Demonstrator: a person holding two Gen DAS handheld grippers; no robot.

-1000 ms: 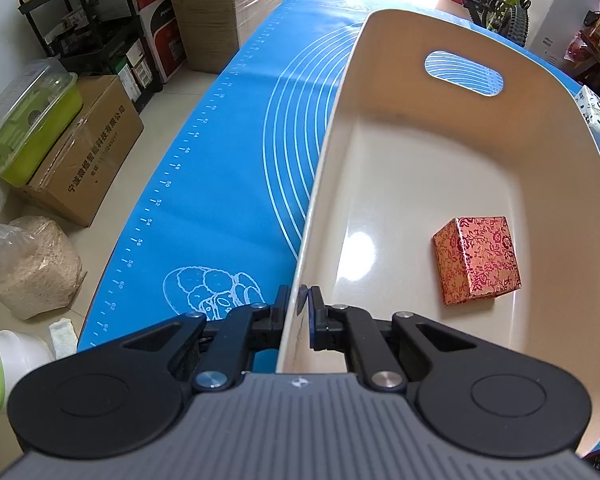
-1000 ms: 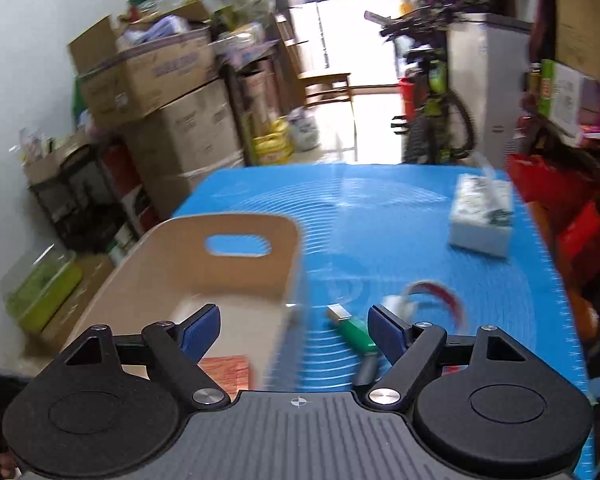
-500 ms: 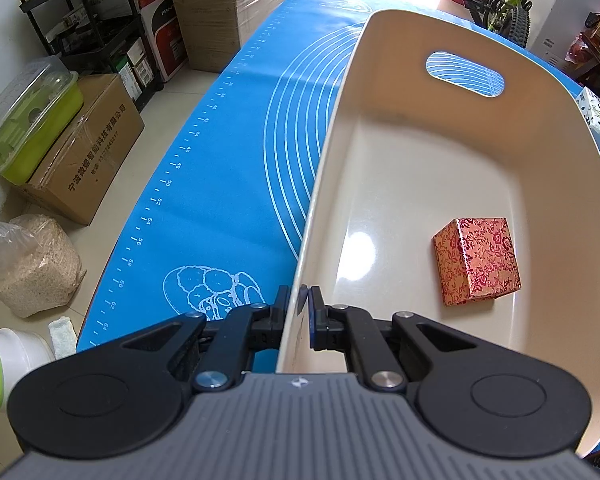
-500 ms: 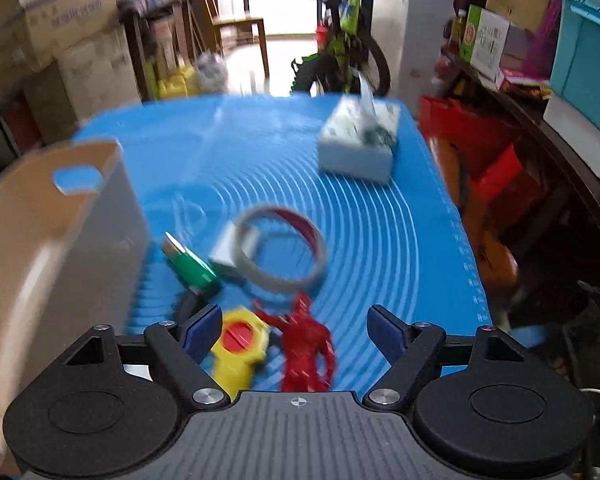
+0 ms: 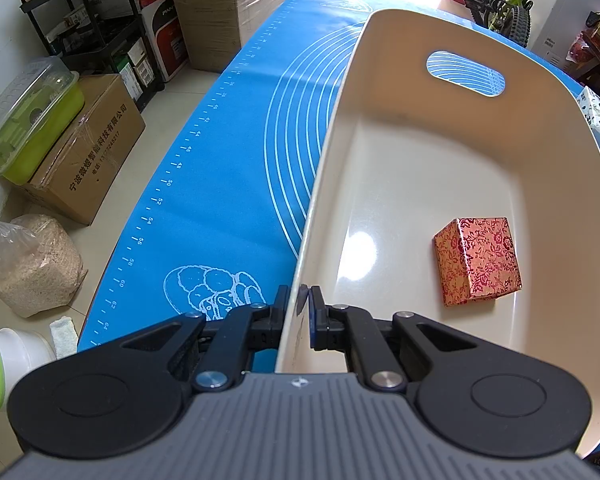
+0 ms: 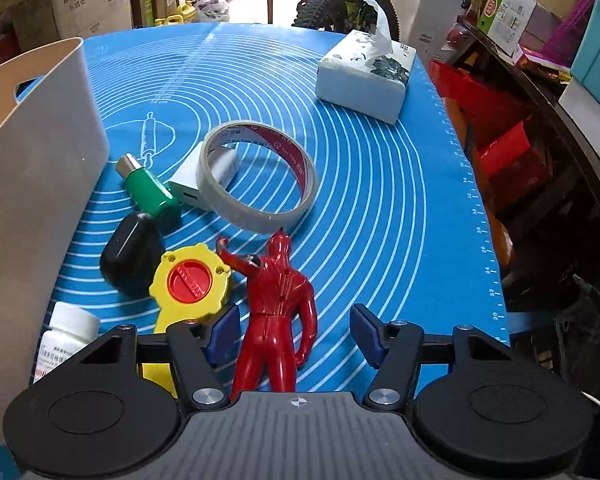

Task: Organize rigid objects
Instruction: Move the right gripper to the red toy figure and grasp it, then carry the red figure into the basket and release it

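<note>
My left gripper [image 5: 302,304] is shut on the near rim of the cream bin [image 5: 404,184], which holds a red patterned box [image 5: 478,266]. My right gripper [image 6: 294,334] is open, low over the blue mat [image 6: 380,160], with a red toy figure [image 6: 278,304] lying between its fingers. Around the figure lie a yellow and red tape measure [image 6: 190,284], a black case [image 6: 130,254], a green cylinder [image 6: 150,190], a white block [image 6: 204,178], a tape roll [image 6: 258,174] and a white pill bottle [image 6: 66,336]. The bin wall [image 6: 32,184] stands at the left.
A tissue box [image 6: 364,74] sits at the far right of the mat. The mat's right edge drops to cluttered shelves [image 6: 540,120]. Left of the table, on the floor, are a cardboard box [image 5: 84,152], a green container [image 5: 28,120] and a grain bag [image 5: 32,264].
My right gripper has swung right from the bin and come down over the loose items, the red figure now between its open fingers. The left gripper and bin have not moved.
</note>
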